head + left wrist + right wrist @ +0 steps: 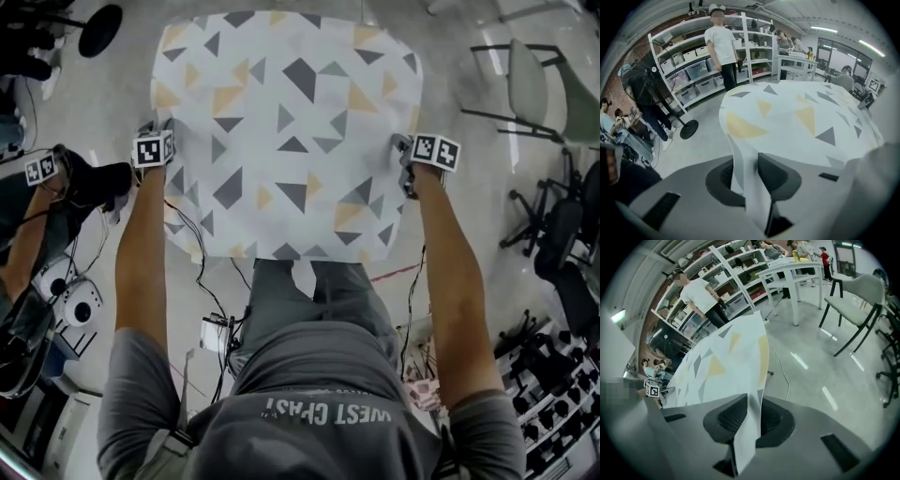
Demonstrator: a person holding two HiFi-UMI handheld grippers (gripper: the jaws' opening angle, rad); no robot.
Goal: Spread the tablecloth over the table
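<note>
You wear a grey T-shirt [309, 394] with short sleeves [141, 375] and white block lettering [328, 411], which reads upside down in the head view. Your trousers [309, 300] are grey too. Left gripper [156, 129]: light grey moulded shell, topped by a marker cube [153, 148] with black-and-white squares. Right gripper [405, 150]: same shell, same kind of cube [436, 150]. Up close, each shell is smooth grey with dark slots and two dark rounded pads [776, 176]; the right ones [731, 418] look ribbed. Thin black cables [201, 267] run beside your arms.
</note>
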